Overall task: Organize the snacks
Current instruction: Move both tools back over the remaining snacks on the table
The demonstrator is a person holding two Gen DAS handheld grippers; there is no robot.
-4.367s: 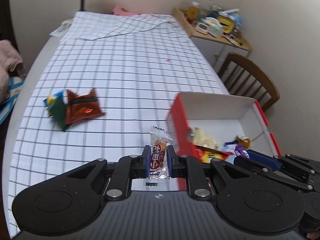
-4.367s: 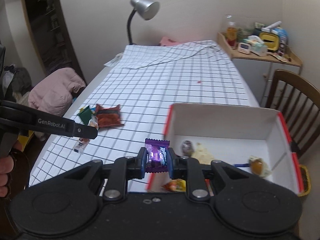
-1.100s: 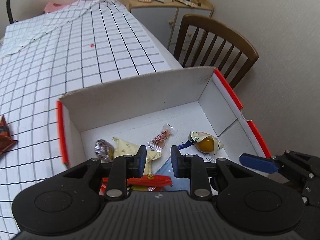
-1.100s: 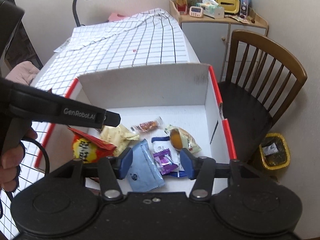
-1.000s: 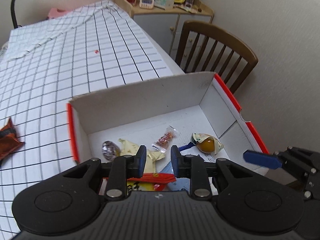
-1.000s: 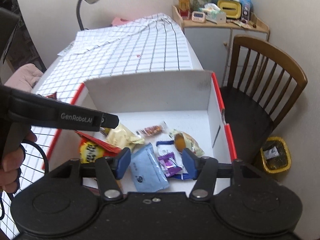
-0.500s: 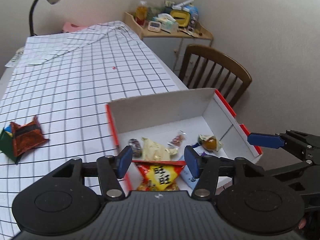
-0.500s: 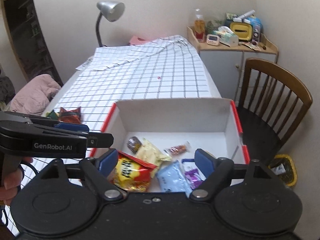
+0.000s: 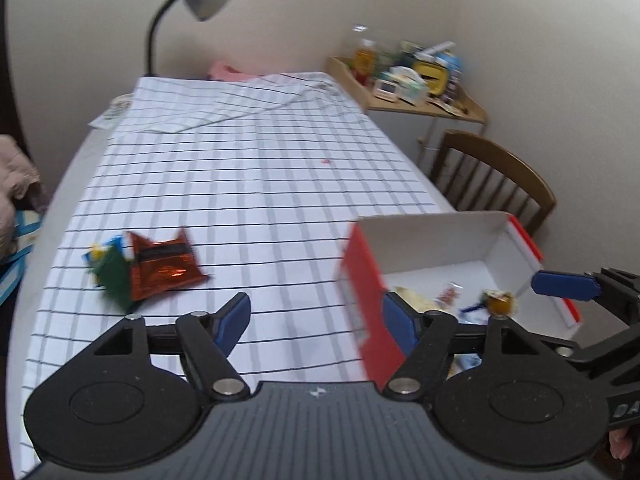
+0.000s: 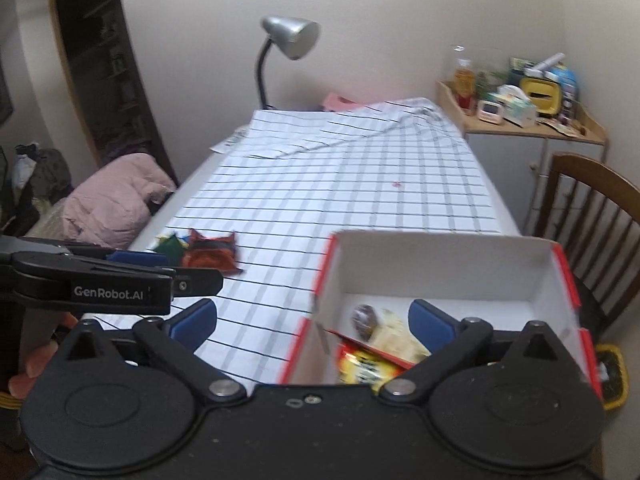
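walls (image 10: 400,20): plain cream | lamp (image 10: 290,42): grey, at bench's far end | chair (image 10: 596,216): wooden, right | cabinet (image 10: 520,148): cluttered, corner

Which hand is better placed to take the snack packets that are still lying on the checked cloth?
Left. Its open, empty tongs face the red packet and green packet nearby; the right tongs, also empty, sit over the box.

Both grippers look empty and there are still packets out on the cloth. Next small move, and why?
Probably swing the left gripper toward the crinkled orange-red foil packet on the checked cloth. Its jaws have just been opening with nothing between them, the right gripper is empty too, and that packet lies outside the red-edged white cardboard box.
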